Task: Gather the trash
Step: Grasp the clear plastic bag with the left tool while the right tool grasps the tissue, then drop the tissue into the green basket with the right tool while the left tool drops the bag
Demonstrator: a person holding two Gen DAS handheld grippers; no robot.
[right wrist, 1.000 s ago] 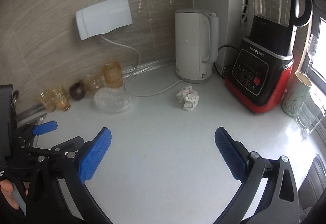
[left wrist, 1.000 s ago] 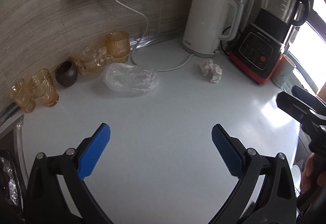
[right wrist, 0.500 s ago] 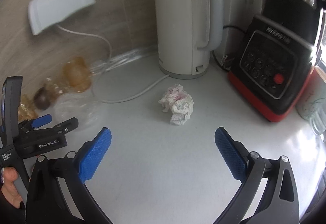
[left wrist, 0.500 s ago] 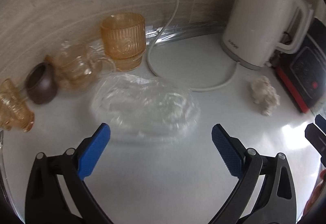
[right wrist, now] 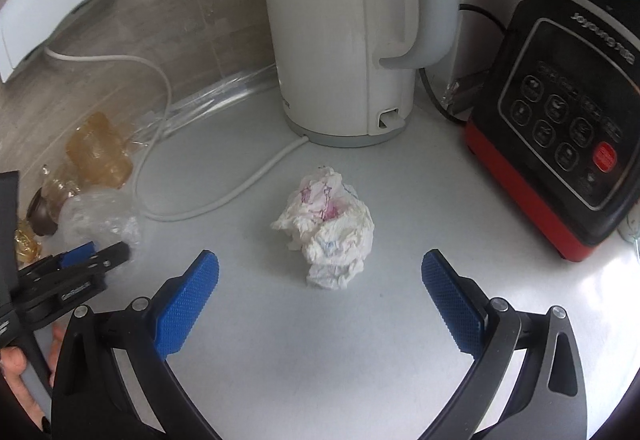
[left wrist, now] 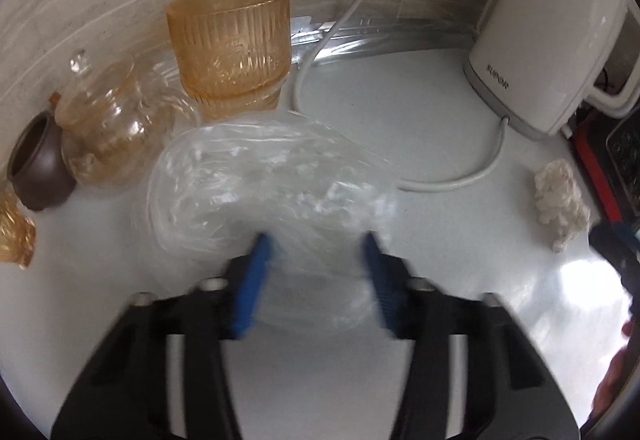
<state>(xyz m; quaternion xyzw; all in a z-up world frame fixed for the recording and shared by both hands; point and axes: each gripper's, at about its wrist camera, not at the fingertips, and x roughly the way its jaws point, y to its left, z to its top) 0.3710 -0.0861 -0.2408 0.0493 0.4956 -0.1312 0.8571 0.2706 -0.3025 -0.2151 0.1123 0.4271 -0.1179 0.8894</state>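
A crumpled clear plastic bag [left wrist: 256,183] lies on the white counter [left wrist: 400,360] before the amber glassware. My left gripper [left wrist: 316,248] has its blue fingers on either side of the bag's near edge, half closed and motion-blurred. A crumpled white tissue [right wrist: 328,228] with pink marks lies in front of the kettle; it also shows in the left wrist view [left wrist: 560,199]. My right gripper [right wrist: 320,268] is open, its fingers just short of the tissue on either side. The bag [right wrist: 100,220] and left gripper [right wrist: 92,260] show at the right wrist view's left.
A white kettle [right wrist: 344,23] and its cord [right wrist: 224,195] stand behind the tissue. A black-and-red blender base [right wrist: 560,143] is at the right. An amber ribbed glass [left wrist: 232,43], a glass teapot [left wrist: 108,119] and a brown pot [left wrist: 36,167] line the wall.
Both grippers have moved forward to their targets. The left gripper's fingers have narrowed around the plastic bag's near edge. The right gripper has stayed wide open, closer to the tissue.
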